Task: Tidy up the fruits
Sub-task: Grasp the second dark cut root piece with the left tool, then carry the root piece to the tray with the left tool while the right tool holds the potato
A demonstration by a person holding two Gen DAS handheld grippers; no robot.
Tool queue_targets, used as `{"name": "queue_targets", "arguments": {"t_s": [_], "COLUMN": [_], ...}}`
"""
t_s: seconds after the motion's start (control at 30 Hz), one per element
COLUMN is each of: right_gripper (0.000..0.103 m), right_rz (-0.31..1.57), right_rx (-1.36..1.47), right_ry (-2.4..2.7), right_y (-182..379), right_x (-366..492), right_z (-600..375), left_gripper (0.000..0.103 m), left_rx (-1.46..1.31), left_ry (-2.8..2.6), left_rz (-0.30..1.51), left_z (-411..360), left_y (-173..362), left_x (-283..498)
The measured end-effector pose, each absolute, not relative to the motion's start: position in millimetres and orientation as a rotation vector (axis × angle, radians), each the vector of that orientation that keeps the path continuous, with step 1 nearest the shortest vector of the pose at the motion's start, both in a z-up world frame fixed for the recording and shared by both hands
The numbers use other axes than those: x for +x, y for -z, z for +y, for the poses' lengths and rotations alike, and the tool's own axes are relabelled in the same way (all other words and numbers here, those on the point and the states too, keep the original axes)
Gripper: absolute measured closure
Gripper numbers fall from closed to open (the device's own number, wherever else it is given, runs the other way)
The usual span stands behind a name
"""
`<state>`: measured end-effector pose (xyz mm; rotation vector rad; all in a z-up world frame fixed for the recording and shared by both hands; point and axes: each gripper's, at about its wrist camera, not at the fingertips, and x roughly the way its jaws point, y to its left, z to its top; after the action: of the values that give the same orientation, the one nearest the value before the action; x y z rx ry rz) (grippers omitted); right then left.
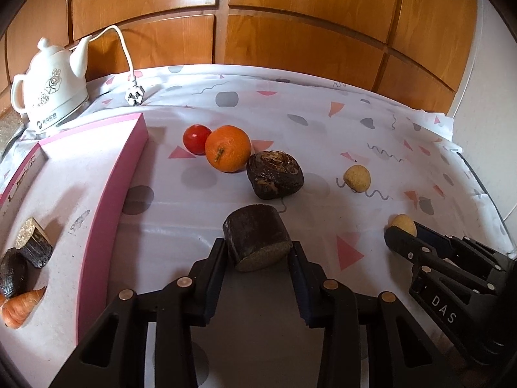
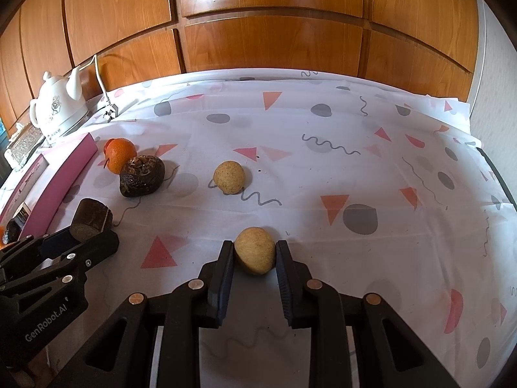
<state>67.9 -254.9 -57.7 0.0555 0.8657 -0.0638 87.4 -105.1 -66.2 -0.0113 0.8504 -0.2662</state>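
My left gripper [image 1: 258, 252] is shut on a dark brown cut fruit piece [image 1: 257, 241] at the tablecloth; it also shows in the right wrist view [image 2: 92, 218]. My right gripper [image 2: 254, 255] is shut on a tan round fruit [image 2: 255, 253], seen in the left wrist view [image 1: 404, 224] too. Loose on the cloth are an orange [image 1: 227, 148], a red tomato [image 1: 195, 139], a dark wrinkled fruit [image 1: 274, 174] and a second tan round fruit [image 1: 357, 177]. A pink box [image 1: 106, 207] at left holds a cut dark piece [image 1: 34, 242], a dark fruit [image 1: 13, 276] and a carrot-like piece [image 1: 22, 305].
A white teapot-shaped kettle [image 1: 51, 87] stands at the back left with its cord and plug [image 1: 134, 95] on the cloth. Wooden cabinet doors [image 1: 290, 32] back the table. The table's right edge [image 2: 497, 174] is close by.
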Motion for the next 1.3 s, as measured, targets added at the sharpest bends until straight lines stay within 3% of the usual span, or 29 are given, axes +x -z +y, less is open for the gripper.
{"name": "queue_targets", "arguments": {"t_s": [0.93, 1.3], "right_gripper": [0.077, 0.078], "right_rz": [0.867, 0.878], "right_rx": [0.037, -0.005], "right_ry": [0.067, 0.073], "right_y": [59.0, 57.8], "right_x": [67.9, 69.0], "right_z": [-253.6, -249.4], "left_gripper": [0.065, 0.067], "left_rx": [0.021, -0.048], "left_ry": [0.282, 0.315], "left_rz": [0.849, 0.818], "left_z": [-104.5, -76.2], "left_y": [61.1, 21.5], "left_x": [80.2, 61.4]}}
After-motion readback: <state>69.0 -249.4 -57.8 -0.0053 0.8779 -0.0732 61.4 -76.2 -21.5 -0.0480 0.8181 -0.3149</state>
